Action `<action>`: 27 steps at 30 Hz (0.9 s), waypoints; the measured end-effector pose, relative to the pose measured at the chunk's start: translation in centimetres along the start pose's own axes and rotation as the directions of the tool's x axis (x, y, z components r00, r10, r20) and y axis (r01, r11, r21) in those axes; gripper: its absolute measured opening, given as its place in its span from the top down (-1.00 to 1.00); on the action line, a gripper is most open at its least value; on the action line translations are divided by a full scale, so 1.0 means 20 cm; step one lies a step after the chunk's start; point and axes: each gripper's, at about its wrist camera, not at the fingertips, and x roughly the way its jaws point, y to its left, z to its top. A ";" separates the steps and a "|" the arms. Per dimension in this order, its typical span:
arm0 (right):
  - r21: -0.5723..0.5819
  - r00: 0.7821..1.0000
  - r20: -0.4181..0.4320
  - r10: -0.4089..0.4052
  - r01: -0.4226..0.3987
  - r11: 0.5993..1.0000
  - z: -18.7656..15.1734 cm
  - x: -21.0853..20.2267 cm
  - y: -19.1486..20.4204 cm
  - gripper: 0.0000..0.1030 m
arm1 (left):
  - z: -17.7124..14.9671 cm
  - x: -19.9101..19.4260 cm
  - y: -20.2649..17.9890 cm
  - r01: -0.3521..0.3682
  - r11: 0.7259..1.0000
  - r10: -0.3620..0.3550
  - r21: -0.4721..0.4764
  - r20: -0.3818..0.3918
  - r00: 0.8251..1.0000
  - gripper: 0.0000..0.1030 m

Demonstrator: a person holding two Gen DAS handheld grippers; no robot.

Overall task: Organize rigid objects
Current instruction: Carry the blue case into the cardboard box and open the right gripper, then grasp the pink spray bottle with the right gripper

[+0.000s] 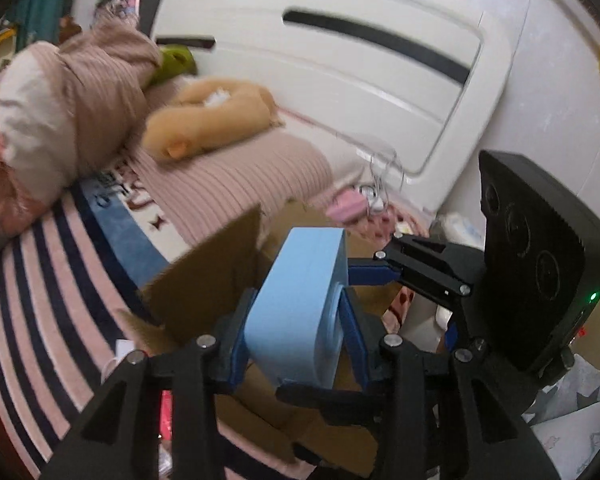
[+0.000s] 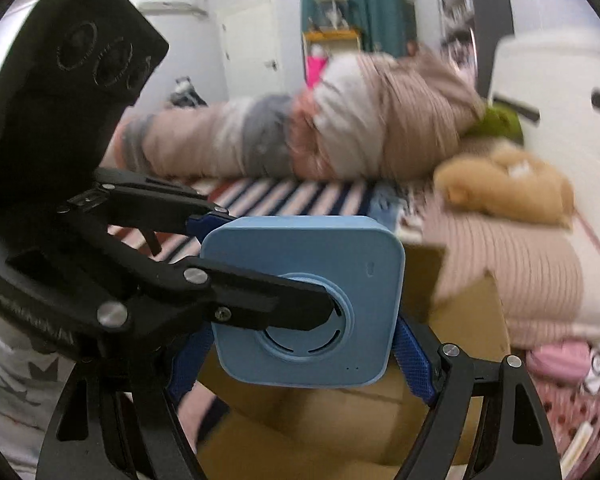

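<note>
A light blue square box-shaped device [image 1: 300, 304] with a round grille on one face is held above an open cardboard box [image 1: 204, 284]. My left gripper [image 1: 296, 332] is shut on the device's two broad faces. In the right wrist view the same device [image 2: 308, 300] shows its grille face, and the left gripper's black finger lies across it. My right gripper [image 2: 300, 344] has its blue fingers [image 2: 414, 350] at the device's two side edges; whether they press on it I cannot tell. The cardboard box [image 2: 472, 320] sits below.
A bed with a striped blanket [image 1: 40, 300], a bundled quilt [image 1: 60, 120], a tan plush toy [image 1: 208, 120] and a white headboard [image 1: 360, 60]. A pink item [image 1: 346, 206] lies by the bed's edge. A door and shelves stand far back in the right wrist view.
</note>
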 end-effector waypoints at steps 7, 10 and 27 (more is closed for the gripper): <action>0.037 0.997 -0.080 0.024 -0.021 0.999 -0.05 0.06 -0.07 -0.54 | 0.01 0.13 0.00 -0.013 1.000 0.013 -0.002 -0.088 0.996 0.19; 0.043 0.996 -0.091 0.005 -0.001 0.999 -0.05 0.08 -0.08 -0.58 | 0.00 0.11 0.02 -0.043 0.999 0.043 0.005 -0.069 0.997 -0.19; -0.153 0.991 0.047 0.127 -0.118 0.981 0.20 0.11 0.61 -0.86 | -0.42 -0.78 0.43 -0.372 0.895 0.428 -0.247 0.237 0.872 -0.66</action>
